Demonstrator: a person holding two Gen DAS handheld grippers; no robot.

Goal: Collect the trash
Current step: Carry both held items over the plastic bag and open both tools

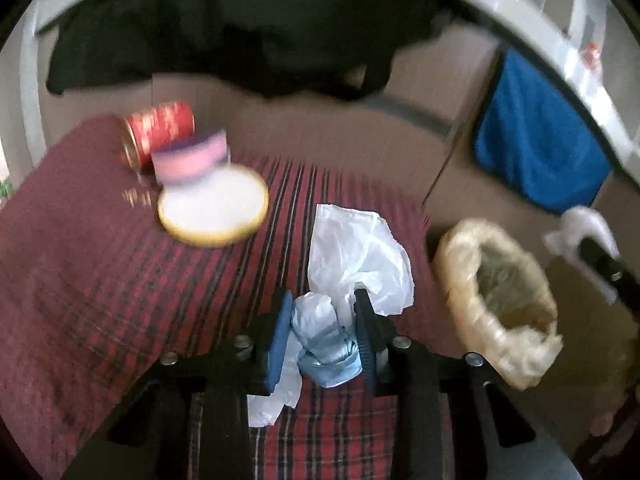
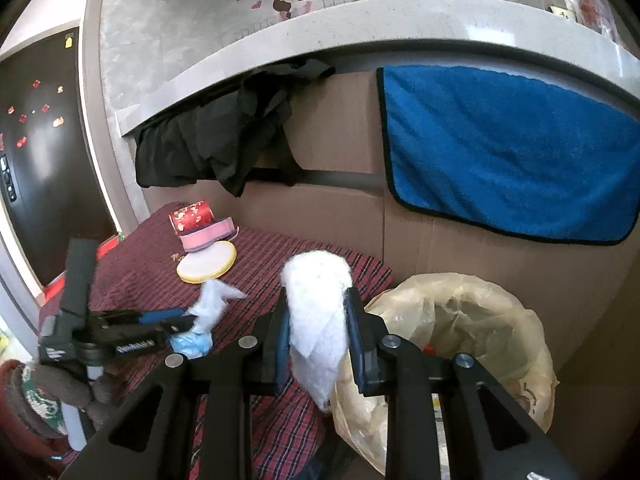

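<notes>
While the left tongs (image 1: 322,320) are closing around a crumpled pale-blue wad (image 1: 326,344) on the plaid-covered table (image 1: 120,280), the pads are sitting against both its sides, so I am reading this as a grip just being taken. A white plastic bag (image 1: 360,252) is lying touching the wad on its far side, and a corner of it is trailing under the left pad; squeezing fully before lifting should be keeping both pieces from slipping out. The right tongs (image 2: 318,312) are gripping a white tissue (image 2: 316,304) and hovering near the rim of the lined trash bin (image 2: 472,320), which is standing just beside the table's edge. Doing this step well probably means lifting the wad straight up first, checking nothing is dangling loose, then carrying it over the bin's open mouth before letting go. A red can (image 1: 160,132), a pink tape roll (image 1: 192,156) and a round lid (image 1: 214,208) are waiting farther back.
</notes>
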